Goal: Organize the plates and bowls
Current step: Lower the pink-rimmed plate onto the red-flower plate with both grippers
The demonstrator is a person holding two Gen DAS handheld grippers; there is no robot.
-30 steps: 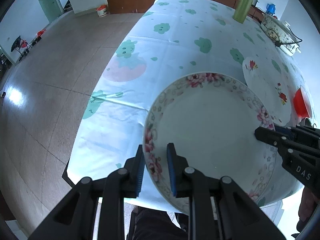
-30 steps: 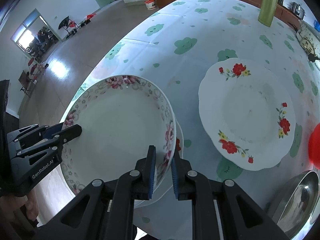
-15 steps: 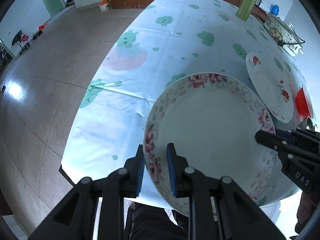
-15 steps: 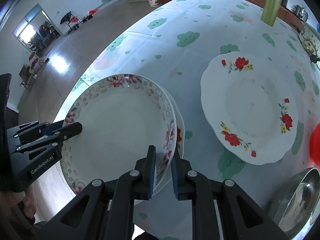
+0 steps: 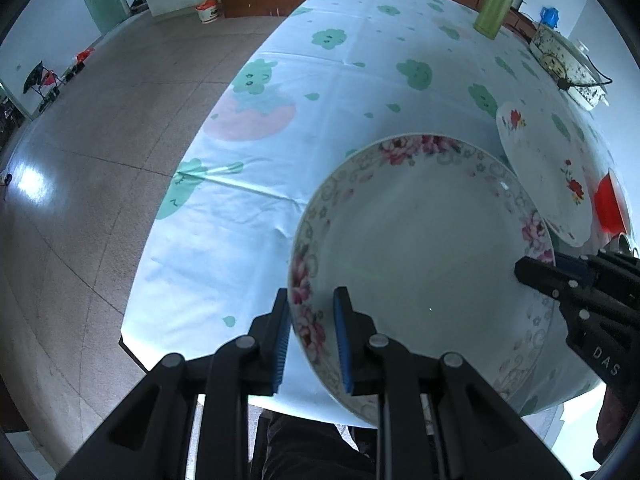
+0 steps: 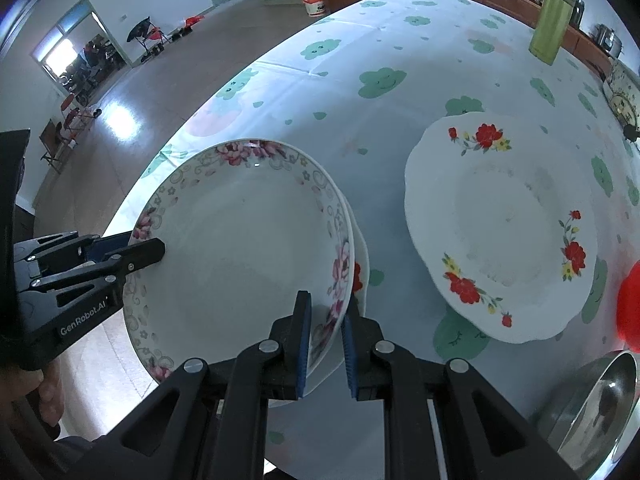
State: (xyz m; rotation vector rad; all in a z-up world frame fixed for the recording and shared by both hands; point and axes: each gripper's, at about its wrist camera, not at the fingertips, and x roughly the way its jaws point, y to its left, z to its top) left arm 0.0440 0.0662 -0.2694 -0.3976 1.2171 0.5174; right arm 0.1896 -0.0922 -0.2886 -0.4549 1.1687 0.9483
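Tablecloth (image 6: 400,52) printed with green clouds, spread over the table; green canister (image 6: 551,26) upright near its far end; patterned cooker (image 5: 568,66) by its right edge; white bucket (image 6: 316,5) on the floor beyond.

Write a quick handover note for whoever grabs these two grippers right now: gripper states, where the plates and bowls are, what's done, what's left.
Left gripper: shut on the near-left rim of the pink-flower plate.
Right gripper: shut on the same plate's opposite rim.
The pink-flower plate sits above a red-flower plate underneath, near the table's front edge; whether they touch is unclear.
A larger red-flower plate lies alone to the right, with a red bowl and a steel bowl beyond.
Done: the pink-flower plate is gripped over the lower plate.
Left: release it, stack the lone plate, gather the bowls.
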